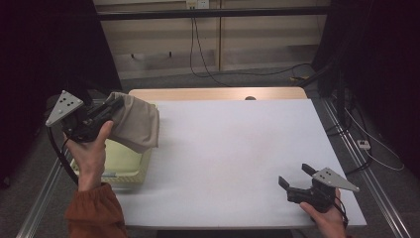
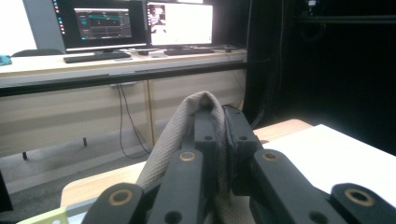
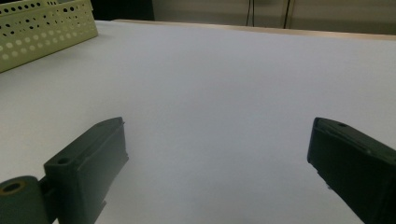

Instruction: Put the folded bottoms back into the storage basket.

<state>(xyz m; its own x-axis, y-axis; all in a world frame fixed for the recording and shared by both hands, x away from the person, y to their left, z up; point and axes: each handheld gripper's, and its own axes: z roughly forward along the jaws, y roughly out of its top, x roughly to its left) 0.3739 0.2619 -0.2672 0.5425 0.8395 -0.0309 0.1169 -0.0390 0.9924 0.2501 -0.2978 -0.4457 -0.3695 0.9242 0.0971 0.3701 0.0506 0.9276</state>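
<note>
The beige cloth (image 1: 134, 123) is up in the air at the left end of the table, pinched in my left gripper (image 1: 115, 105), and it hangs in a loose fold over the near-right corner of the pale yellow basket (image 1: 130, 173). In the left gripper view I look straight along my own jaws: they are pressed together with the woven fabric (image 2: 173, 140) squeezed between them, a rounded hump of it rising over the tips and the rest draping down the left side. My left hand (image 1: 91, 151) wraps the gripper body from below, orange sleeve (image 1: 96, 213) at the bottom edge of the high view, and the grey three-cornered plate (image 1: 64, 106) tilts out to the left.

Over on the right, my right gripper (image 1: 295, 177) sits low near the front right corner of the white table (image 1: 237, 153), well apart from the cloth. Its jaws are spread wide with nothing between them; in the right gripper view there is bare white tabletop (image 3: 210, 93) between the two black fingers (image 3: 93, 158). The basket's perforated wall (image 3: 42, 28) shows at the top left of that view, far across the surface.

Beyond the table, the left gripper view catches a long desk (image 2: 116, 65) with two lit monitors (image 2: 180, 23) and a keyboard.
</note>
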